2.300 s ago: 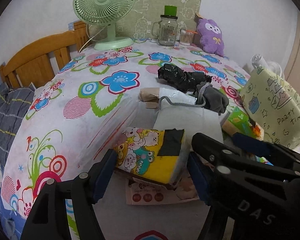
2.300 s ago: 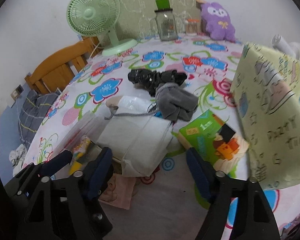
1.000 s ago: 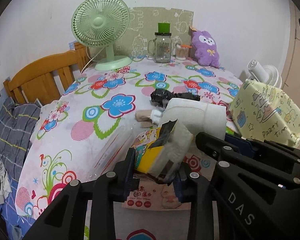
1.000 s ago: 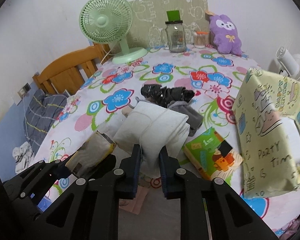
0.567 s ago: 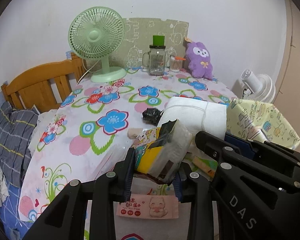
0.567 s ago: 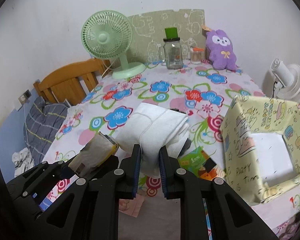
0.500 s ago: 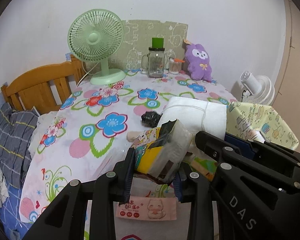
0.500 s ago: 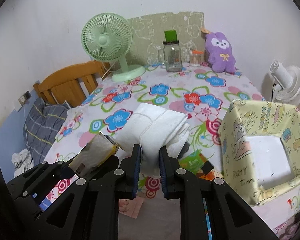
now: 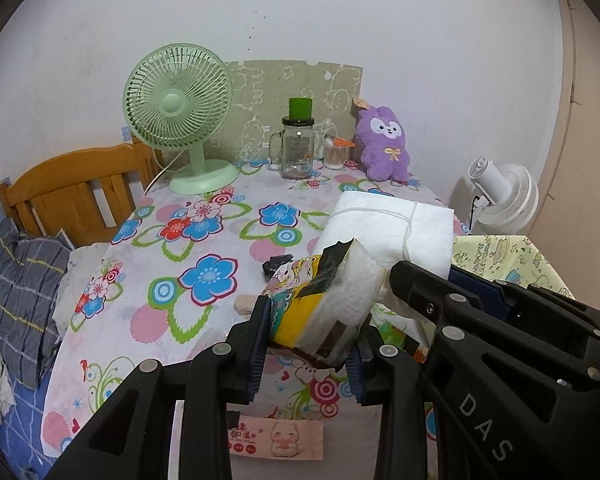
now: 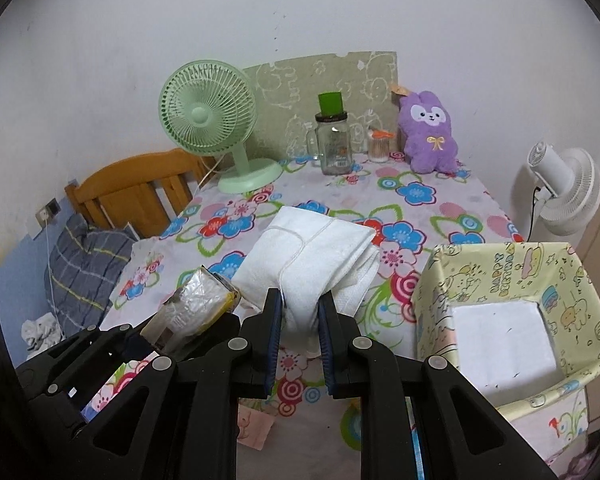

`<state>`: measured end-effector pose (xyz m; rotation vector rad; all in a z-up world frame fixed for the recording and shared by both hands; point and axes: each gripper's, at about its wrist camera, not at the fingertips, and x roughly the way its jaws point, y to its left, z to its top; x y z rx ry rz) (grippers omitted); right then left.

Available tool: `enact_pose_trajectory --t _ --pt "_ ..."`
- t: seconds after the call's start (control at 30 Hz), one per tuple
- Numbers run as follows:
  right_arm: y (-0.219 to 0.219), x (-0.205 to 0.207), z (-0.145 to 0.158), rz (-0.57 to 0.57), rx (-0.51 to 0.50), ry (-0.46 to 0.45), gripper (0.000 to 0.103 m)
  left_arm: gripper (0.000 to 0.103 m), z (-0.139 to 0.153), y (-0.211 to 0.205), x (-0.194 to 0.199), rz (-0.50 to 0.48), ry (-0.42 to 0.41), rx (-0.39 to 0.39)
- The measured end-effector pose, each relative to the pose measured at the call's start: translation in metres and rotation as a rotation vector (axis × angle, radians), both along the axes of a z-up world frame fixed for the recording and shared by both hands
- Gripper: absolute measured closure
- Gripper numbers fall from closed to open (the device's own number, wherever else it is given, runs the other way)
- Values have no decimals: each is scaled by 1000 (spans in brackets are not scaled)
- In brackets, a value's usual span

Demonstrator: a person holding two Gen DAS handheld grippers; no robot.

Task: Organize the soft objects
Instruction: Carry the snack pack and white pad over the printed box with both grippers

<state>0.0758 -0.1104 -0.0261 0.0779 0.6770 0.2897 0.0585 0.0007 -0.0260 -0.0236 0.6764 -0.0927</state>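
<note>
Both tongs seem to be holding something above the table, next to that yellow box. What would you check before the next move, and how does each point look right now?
1. Right tongs shut on the white folded cloth: ok, pinched at its near end.
2. Left tongs shut on the tissue pack: ok, though it sits tilted.
3. Both items lifted off the table: ok.
4. Yellow box open on top: ok.
5. Room inside the box: ok, only its white bottom shows.
6. Cloth's string tied firmly enough to keep the bundle together: cannot tell.
</note>
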Motion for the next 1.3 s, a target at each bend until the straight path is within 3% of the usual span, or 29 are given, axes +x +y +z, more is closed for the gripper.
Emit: enact_pose_trajectory --t 1.3 --pt "-114 -1 17 -147 -8 -64 82 70 15 -113 16 -150 -63 1"
